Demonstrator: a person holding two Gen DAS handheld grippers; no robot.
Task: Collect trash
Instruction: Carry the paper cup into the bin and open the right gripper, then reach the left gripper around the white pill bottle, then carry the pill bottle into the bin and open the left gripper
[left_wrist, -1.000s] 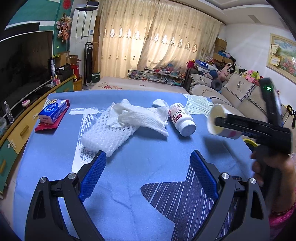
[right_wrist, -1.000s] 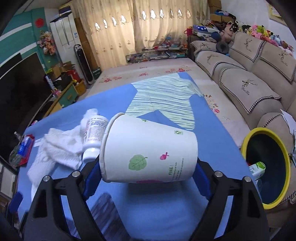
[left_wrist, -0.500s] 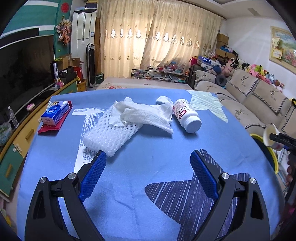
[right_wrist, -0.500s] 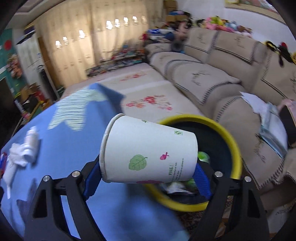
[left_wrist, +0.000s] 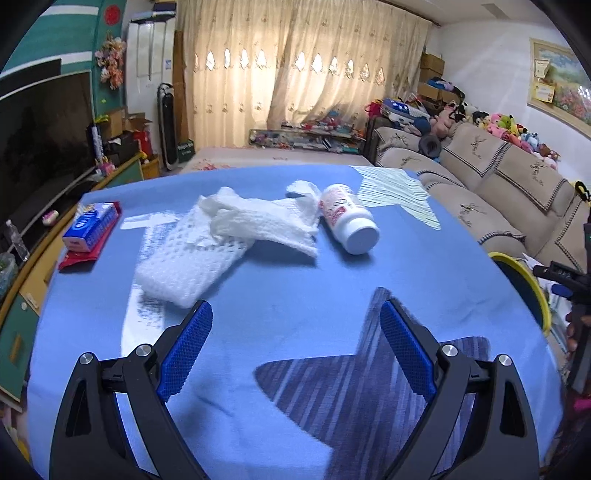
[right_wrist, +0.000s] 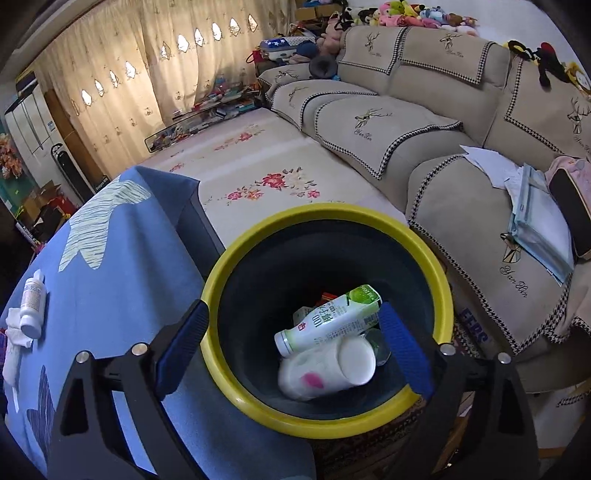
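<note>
My right gripper (right_wrist: 293, 338) hangs over the yellow-rimmed dark bin (right_wrist: 236, 254), its jaws opening with nothing between the pads. The white paper cup (right_wrist: 325, 369) lies on its side inside the bin, under a white and green drink bottle (right_wrist: 332, 321). On the blue tablecloth (left_wrist: 295, 295) lie a white foam net (left_wrist: 184, 258), crumpled white tissue (left_wrist: 266, 225) and a white pill bottle (left_wrist: 349, 221) on its side. My left gripper (left_wrist: 295, 332) hovers open over the cloth, short of this trash. The bin's rim (left_wrist: 524, 273) shows at the table's right edge.
A blue tissue pack (left_wrist: 88, 225) on a red pouch sits at the table's left side. A beige sofa (right_wrist: 424, 122) with papers on it stands right behind the bin. A floral carpet (right_wrist: 258, 162) lies between the table and the sofa. A TV cabinet (left_wrist: 22, 280) runs along the left.
My right gripper carried the paper cup from over the table to above the bin and let it go; the cup now lies in the bin. My left gripper stayed put, open.
</note>
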